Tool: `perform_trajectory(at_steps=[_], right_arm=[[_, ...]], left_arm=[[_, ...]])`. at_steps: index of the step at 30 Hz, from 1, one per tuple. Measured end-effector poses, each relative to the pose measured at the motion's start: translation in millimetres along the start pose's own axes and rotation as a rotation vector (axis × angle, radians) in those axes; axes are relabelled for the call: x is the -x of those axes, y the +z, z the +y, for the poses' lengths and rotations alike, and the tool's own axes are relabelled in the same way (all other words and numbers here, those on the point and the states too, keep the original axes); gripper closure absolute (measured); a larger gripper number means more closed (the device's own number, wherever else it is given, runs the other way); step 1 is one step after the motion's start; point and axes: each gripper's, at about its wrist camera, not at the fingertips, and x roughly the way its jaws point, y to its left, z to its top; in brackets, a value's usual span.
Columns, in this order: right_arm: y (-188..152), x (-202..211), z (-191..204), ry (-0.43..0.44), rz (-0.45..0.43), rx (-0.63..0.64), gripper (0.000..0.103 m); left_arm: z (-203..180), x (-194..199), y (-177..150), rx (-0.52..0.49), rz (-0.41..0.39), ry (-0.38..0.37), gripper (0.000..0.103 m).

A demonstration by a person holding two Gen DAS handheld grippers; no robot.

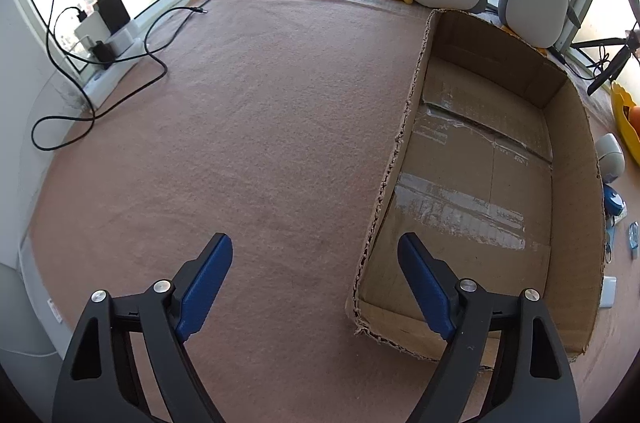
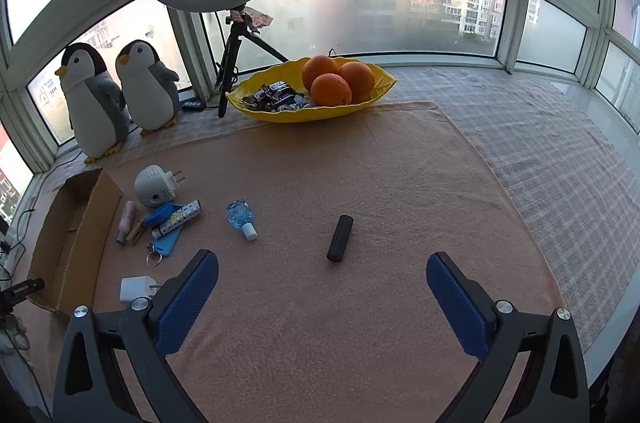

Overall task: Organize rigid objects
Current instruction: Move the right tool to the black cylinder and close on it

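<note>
Cardboard box (image 2: 68,243) half cut off beside cluttered small items (image 2: 160,219).

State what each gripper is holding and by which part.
Nothing is held. The left gripper and right gripper are both open and empty.

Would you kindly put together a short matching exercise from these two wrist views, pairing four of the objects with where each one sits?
Things:
1. black cylinder
2. oranges
3. white charger
4. cardboard box

Places:
A. in the yellow bowl by the window
B. alone on the cloth, ahead between the right gripper fingers
C. beside the left fingertip of the right gripper
D. open and holding nothing, ahead of the left gripper, to its right

Pairs: 1-B, 2-A, 3-C, 4-D
</note>
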Motion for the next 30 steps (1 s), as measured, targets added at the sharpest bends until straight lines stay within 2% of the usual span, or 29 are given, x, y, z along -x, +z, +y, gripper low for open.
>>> perform_trajectory(at_steps=[5, 8, 11, 15, 18, 20, 22, 28, 30], right_arm=[[3, -12, -14, -0.033, 0.015, -0.012, 0.000], [5, -19, -22, -0.049, 0.029, -0.021, 0.000], [7, -31, -28, -0.017, 0.067, -0.055, 0.000], [10, -52, -36, 0.046, 0.128, -0.118, 0.002], [11, -67, -35, 0.035, 0.159, -0.114, 0.010], [12, -78, -33, 0.025, 0.185, -0.102, 0.020], [11, -89, -33, 0.035, 0.220, -0.100, 0.034], [18, -122, -40, 0.078, 0.329, -0.165, 0.060], [22, -129, -43, 0.076, 0.352, -0.177, 0.063]], left_arm=[[-2, -7, -2, 0.003, 0.020, -0.005, 0.019], [0, -14, -3, 0.025, 0.042, -0.028, 0.022], [0, -19, -1, 0.050, 0.064, -0.053, 0.022], [-7, -20, -2, 0.024, 0.059, -0.038, 0.022], [-8, -21, -1, 0.032, 0.056, -0.036, 0.022], [-9, -21, -1, 0.031, 0.055, -0.035, 0.022], [-10, -21, 0, 0.016, 0.050, -0.028, 0.022], [-8, -21, 1, 0.016, 0.048, -0.029, 0.022], [-8, -21, 1, 0.018, 0.045, -0.031, 0.022]])
